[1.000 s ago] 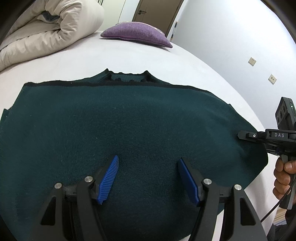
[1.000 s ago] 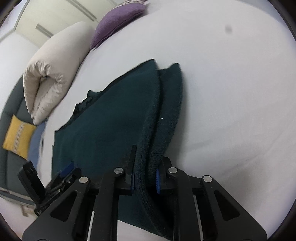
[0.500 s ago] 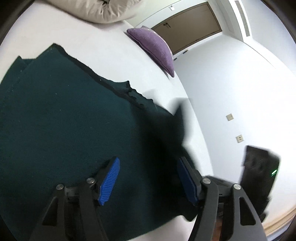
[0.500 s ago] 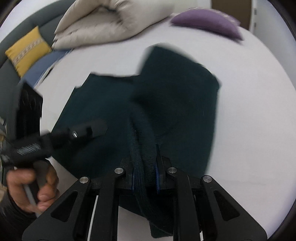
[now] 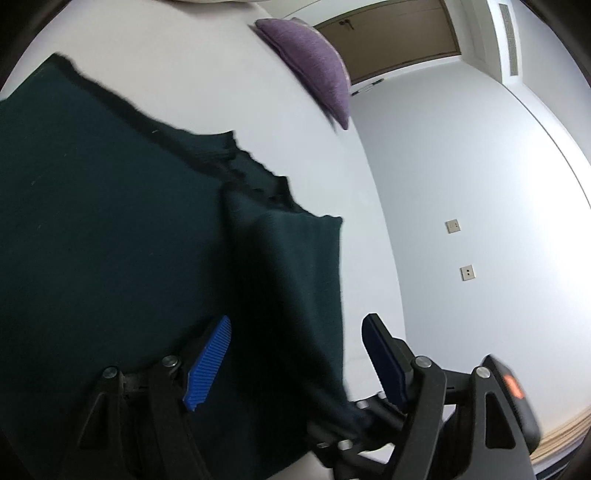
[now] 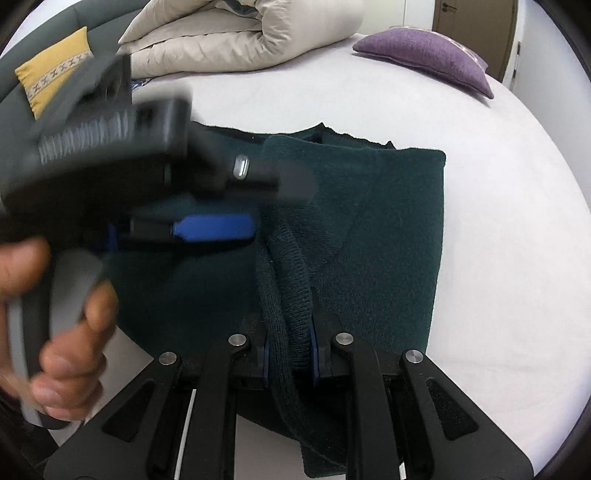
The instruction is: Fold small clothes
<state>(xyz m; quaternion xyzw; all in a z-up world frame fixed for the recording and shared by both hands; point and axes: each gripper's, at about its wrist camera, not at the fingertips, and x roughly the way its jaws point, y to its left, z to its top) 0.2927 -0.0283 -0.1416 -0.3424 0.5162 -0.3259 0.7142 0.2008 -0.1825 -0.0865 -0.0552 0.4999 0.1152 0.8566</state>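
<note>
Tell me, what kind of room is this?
Most likely a bedroom. A dark green sweater lies on a wide bed with a white sheet; a rolled beige duvet and a purple pillow sit at its far end, with a door beyond.

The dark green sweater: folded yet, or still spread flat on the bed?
Partly folded. The sweater has its right side doubled over the middle, a ribbed edge pinched in the right gripper; the rest lies flat on the bed.

The left tool [image 6: 207,199] is motion-blurred, its far fingertip hidden (behind the near one).
</note>
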